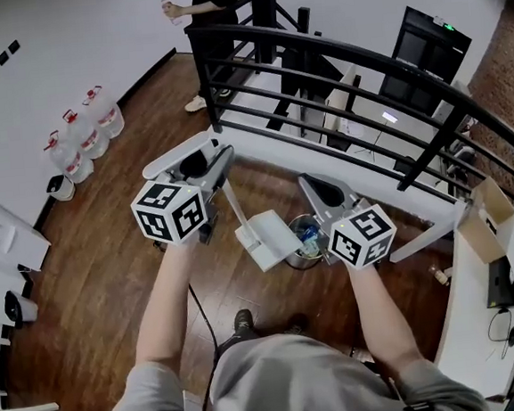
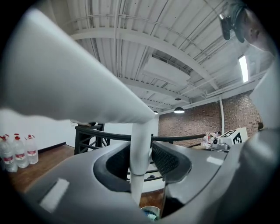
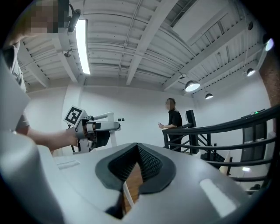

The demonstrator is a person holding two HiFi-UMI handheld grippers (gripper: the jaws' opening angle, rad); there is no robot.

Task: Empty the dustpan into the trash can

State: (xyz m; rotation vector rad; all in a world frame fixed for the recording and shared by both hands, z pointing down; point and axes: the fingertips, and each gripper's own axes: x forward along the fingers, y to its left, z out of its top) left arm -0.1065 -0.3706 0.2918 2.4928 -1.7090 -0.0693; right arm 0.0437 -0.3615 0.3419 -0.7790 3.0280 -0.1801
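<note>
While the left claw [image 2: 141, 152] squeezes the thin handle [image 1: 231, 202] tight, the dustpan [image 1: 269, 237] sits just left of the can [image 1: 305, 265]. Its edge seems to reach over the rim.

To tip it well, I think the mouth of the dustpan should come right over the middle of the can. Then it should lean slowly, so no dirt lands on the floor [image 1: 112, 284]. The handle looks smooth, so the grip must not slip.

The right claw [image 3: 138, 148], by the can's right side, is closed, and I see nothing held in it. A thin pale strip shows low in its slit, and I cannot tell what it is.

Only the head view shows dustpan and can together. Only the left gripper view shows the pads [image 2: 168, 159] pinching the handle.

Far off stand the rail [image 1: 334, 68] and water bottles [image 1: 85, 135].
</note>
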